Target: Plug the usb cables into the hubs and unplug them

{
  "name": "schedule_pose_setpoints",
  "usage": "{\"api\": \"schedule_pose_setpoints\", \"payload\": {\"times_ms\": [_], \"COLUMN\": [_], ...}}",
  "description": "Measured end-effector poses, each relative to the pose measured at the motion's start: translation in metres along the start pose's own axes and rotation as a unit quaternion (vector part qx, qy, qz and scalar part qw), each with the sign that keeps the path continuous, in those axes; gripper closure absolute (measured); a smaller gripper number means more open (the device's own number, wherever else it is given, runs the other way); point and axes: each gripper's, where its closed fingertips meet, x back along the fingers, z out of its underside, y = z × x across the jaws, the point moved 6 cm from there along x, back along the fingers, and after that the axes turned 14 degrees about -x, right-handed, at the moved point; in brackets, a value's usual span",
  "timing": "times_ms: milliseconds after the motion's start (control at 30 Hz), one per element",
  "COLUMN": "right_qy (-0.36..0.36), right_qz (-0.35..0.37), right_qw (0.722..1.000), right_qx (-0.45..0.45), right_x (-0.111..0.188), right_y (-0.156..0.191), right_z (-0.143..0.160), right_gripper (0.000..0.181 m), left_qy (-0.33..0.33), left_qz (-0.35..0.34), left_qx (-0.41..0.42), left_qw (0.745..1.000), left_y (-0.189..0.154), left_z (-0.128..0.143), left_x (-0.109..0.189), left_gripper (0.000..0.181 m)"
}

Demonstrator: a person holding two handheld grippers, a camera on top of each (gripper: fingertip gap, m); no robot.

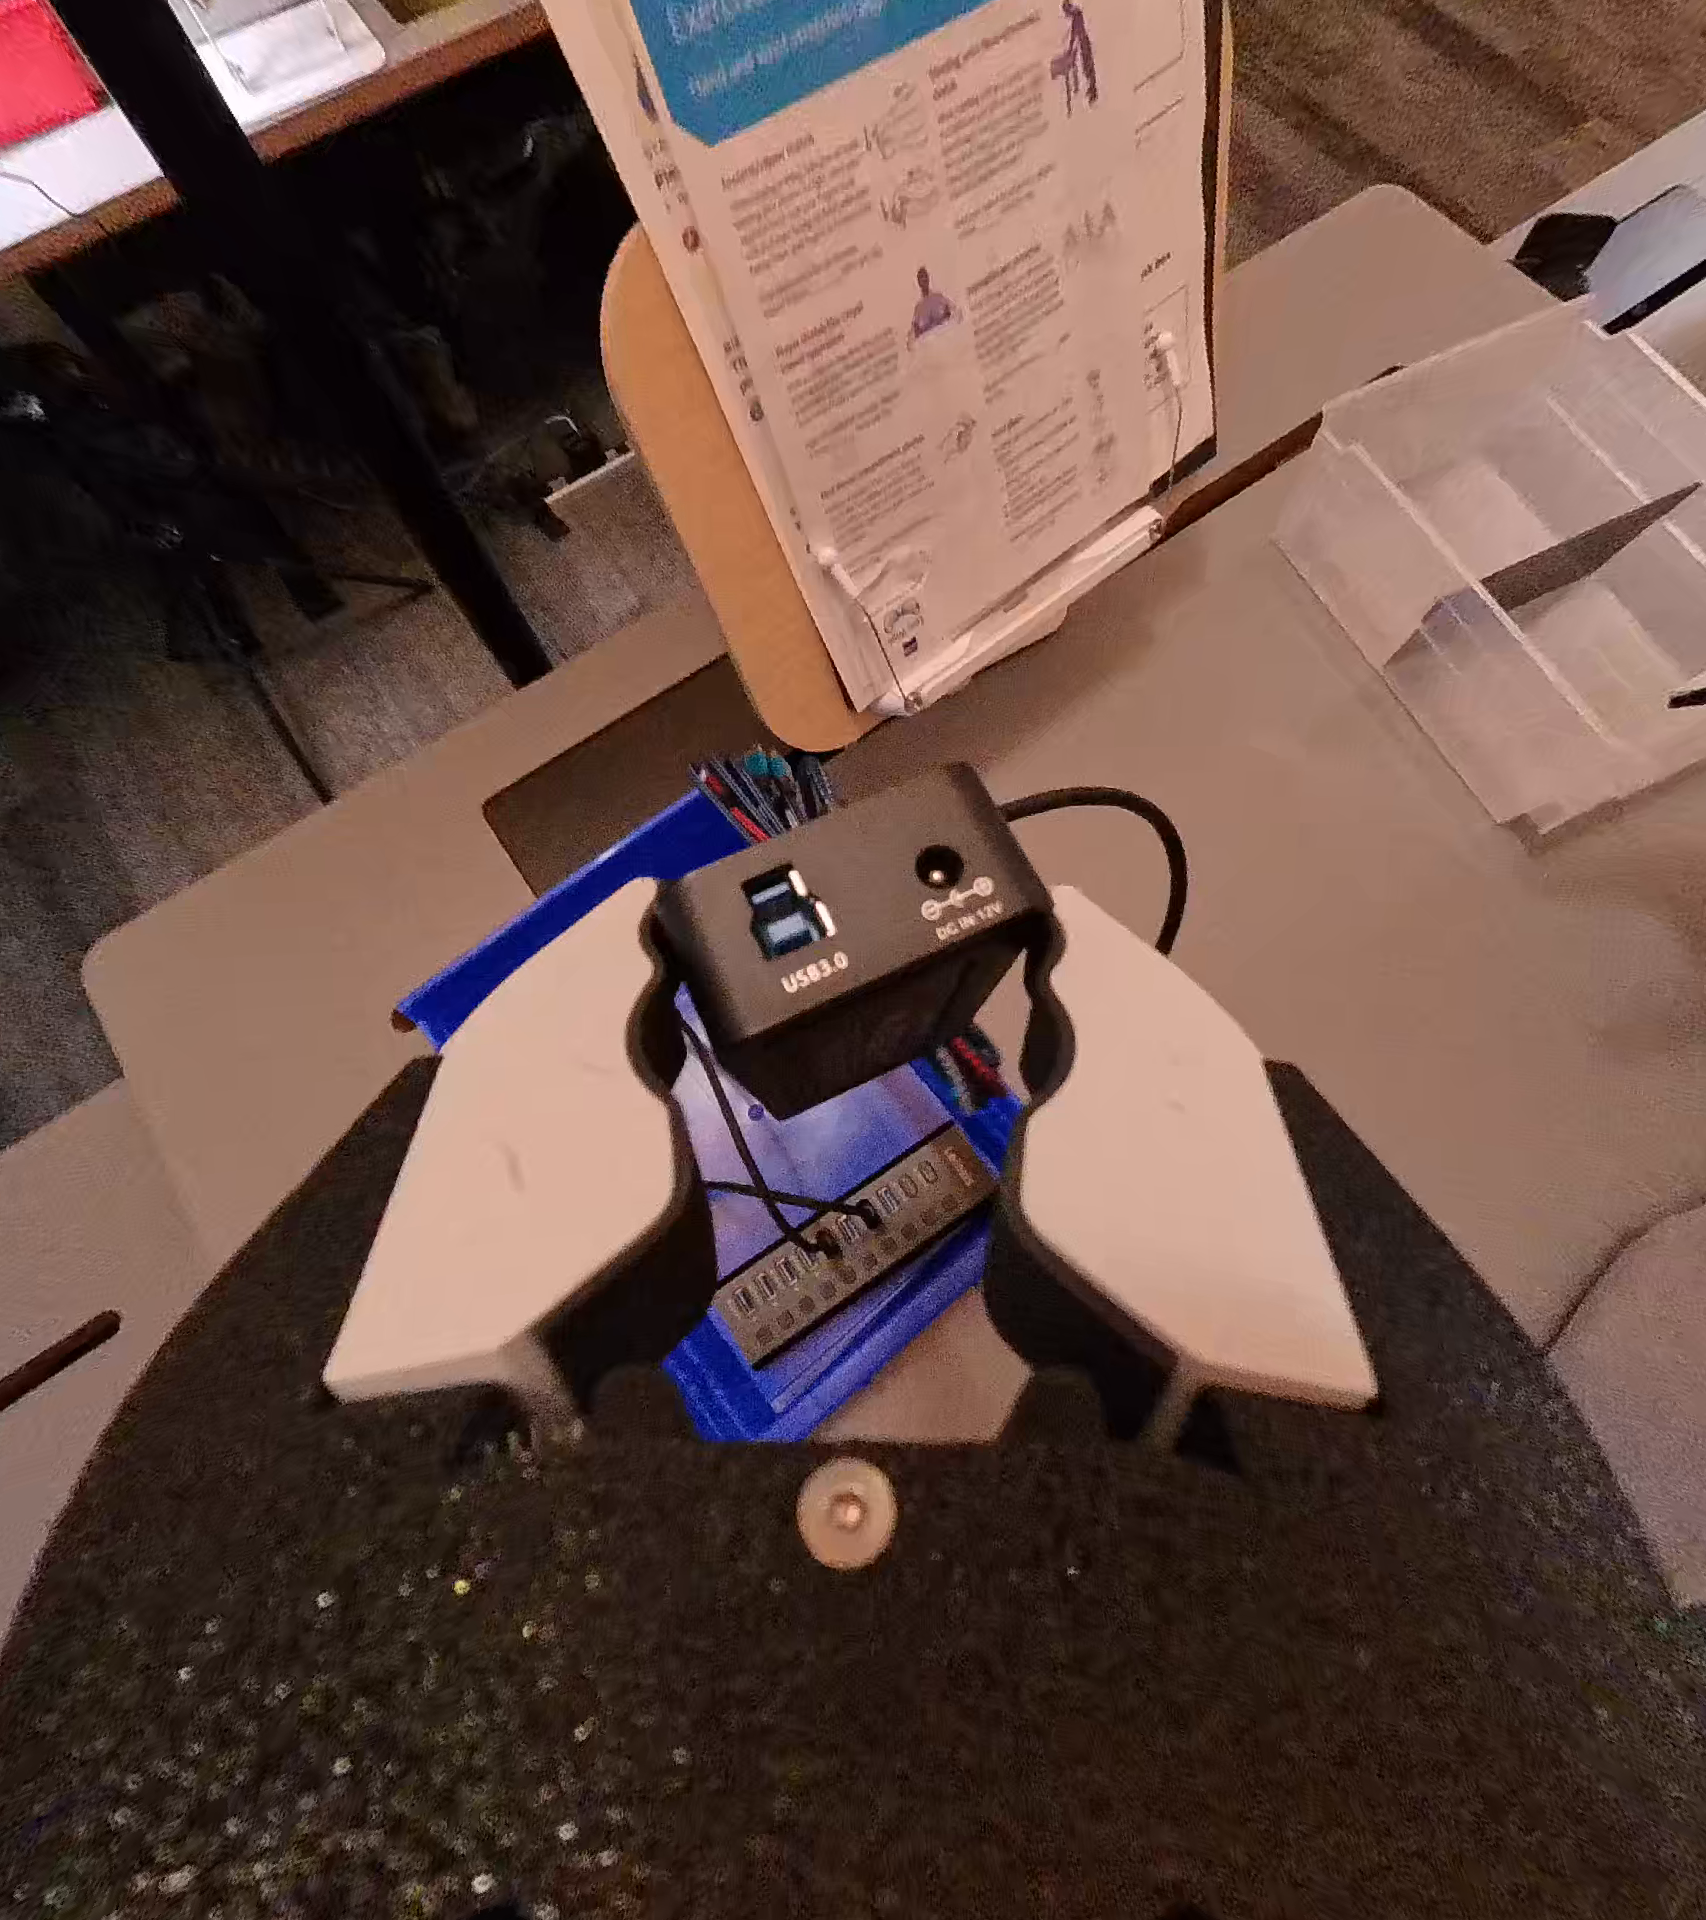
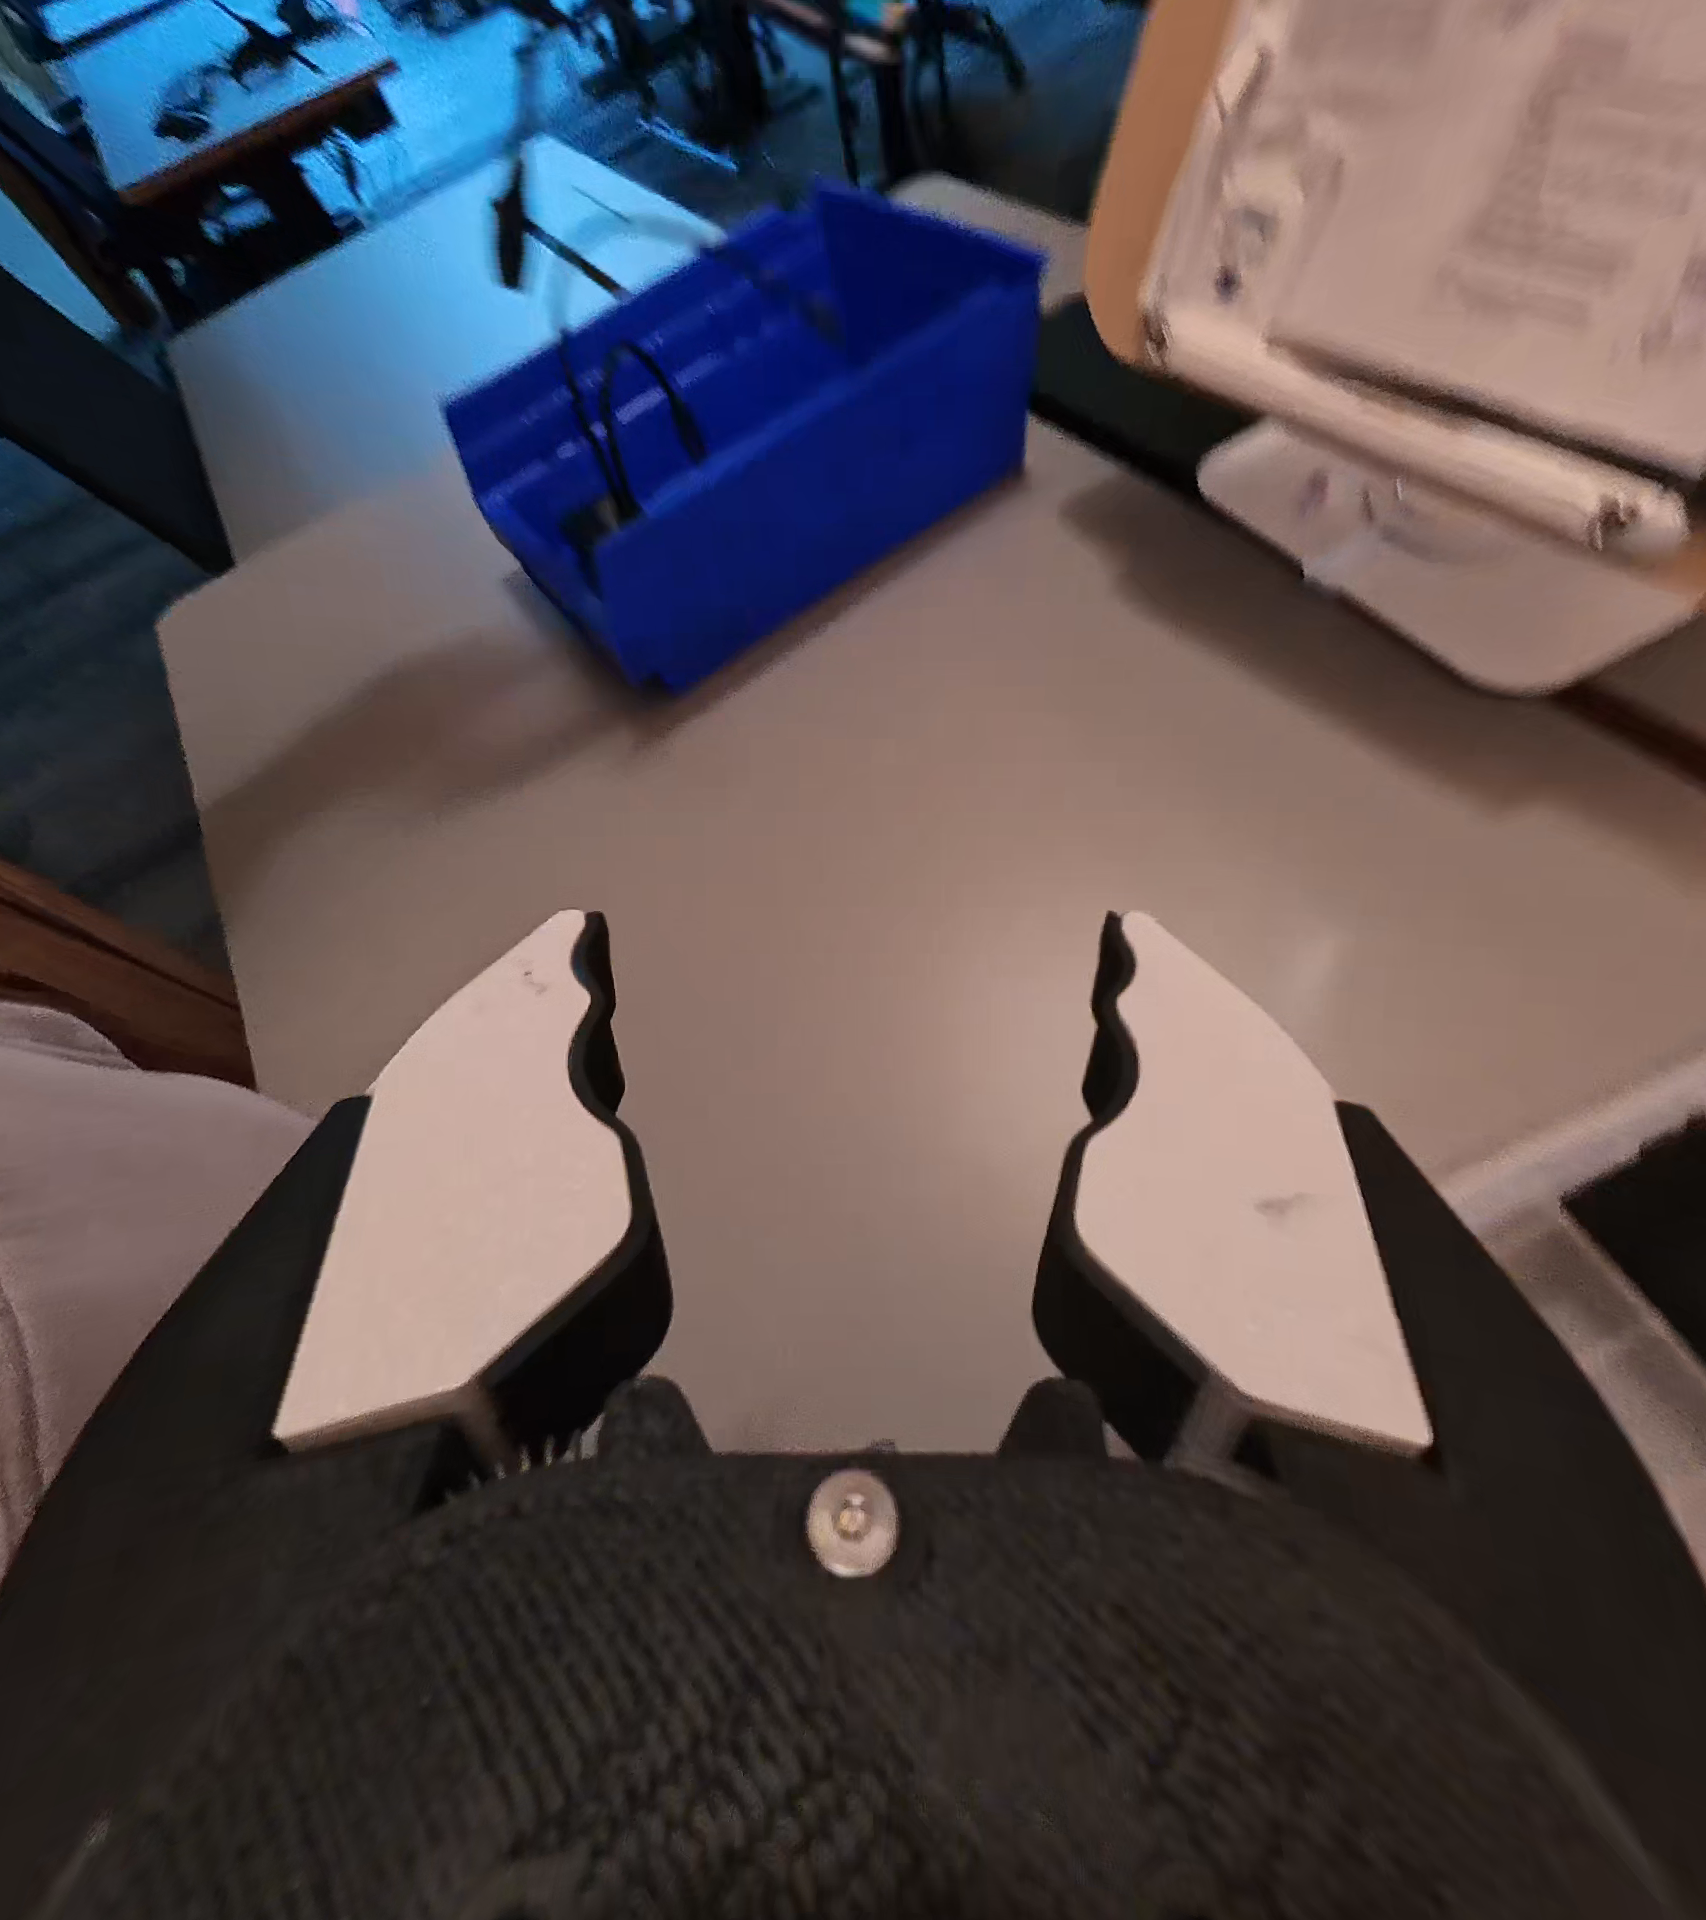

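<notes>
Hub (image 1: 854, 940) in left claw (image 1: 854, 935) hides bin (image 1: 558, 935).

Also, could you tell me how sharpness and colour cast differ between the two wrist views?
Left wrist view: warm light, the held black hub sharp, background softer. Right wrist view: motion-blurred, the blue bin and paper stand smeared, a blue cast upper left; the right gripper stays crisp.

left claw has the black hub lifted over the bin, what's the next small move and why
Probably carry the black hub clear of the blue bin and set it on the grey table: the left claw holds it aloft, while the right claw is open and empty.
</notes>
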Motion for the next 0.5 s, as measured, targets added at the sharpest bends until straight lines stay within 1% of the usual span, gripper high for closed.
{"api": "schedule_pose_setpoints", "payload": {"times_ms": [67, 133, 233, 300, 400, 433, 500], "right_qy": [-0.018, -0.050, -0.095, -0.105, -0.116, -0.124, -0.117], "right_qz": [-0.012, -0.015, -0.027, -0.020, -0.018, -0.014, -0.005], "right_qw": [0.999, 0.997, 0.988, 0.979, 0.971, 0.970, 0.970], "right_qx": [0.029, 0.060, 0.123, 0.176, 0.206, 0.210, 0.213], "right_x": [-0.006, -0.011, -0.018, -0.023, -0.035, -0.041, -0.057], "right_y": [0.018, 0.038, 0.070, 0.085, 0.095, 0.095, 0.093], "right_z": [-0.024, -0.049, -0.081, -0.094, -0.101, -0.098, -0.084], "right_gripper": [0.093, 0.093, 0.093, 0.092, 0.092, 0.094, 0.092], "left_qy": [-0.020, -0.059, -0.132, -0.178, -0.207, -0.215, -0.246], "left_qz": [-0.003, 0.013, 0.057, 0.097, 0.146, 0.165, 0.189], "left_qx": [-0.032, -0.071, -0.145, -0.175, -0.182, -0.182, -0.171], "left_qw": [0.999, 0.996, 0.979, 0.963, 0.950, 0.945, 0.935], "left_y": [-0.014, -0.034, -0.068, -0.092, -0.129, -0.143, -0.168], "left_z": [-0.020, -0.038, -0.048, -0.045, -0.029, -0.024, -0.016], "left_x": [0.009, 0.011, 0.000, -0.017, -0.050, -0.060, -0.077], "left_gripper": [0.118, 0.118, 0.118, 0.118, 0.118, 0.118, 0.118]}}
